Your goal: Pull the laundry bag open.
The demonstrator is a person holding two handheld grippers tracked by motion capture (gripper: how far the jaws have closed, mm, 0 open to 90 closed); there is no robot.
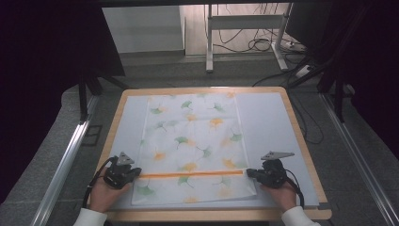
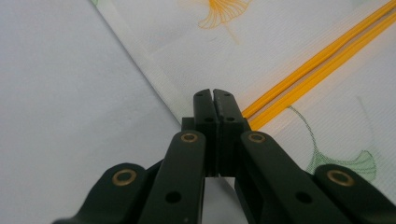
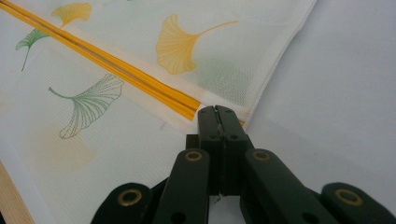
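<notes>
A white mesh bag (image 1: 193, 136) printed with green and yellow ginkgo leaves lies flat on the pale mat (image 1: 268, 122). An orange zipper (image 1: 190, 174) runs across its near end. My left gripper (image 1: 137, 173) is shut, its tip resting at the zipper's left end on the bag's hem (image 2: 159, 79). In the left gripper view the closed left gripper (image 2: 214, 93) sits beside the zipper (image 2: 317, 60). My right gripper (image 1: 248, 173) is shut at the zipper's right end. In the right gripper view the right gripper (image 3: 216, 109) covers the zipper (image 3: 116, 70) end. Nothing visible is pinched.
The mat covers a wooden table (image 1: 303, 146) with a raised rim. Metal rails (image 1: 66, 160) flank the table on both sides. Beyond the far edge stand a white desk frame (image 1: 209, 42) and floor cables (image 1: 263, 44). A power strip (image 1: 303, 70) lies at the back right.
</notes>
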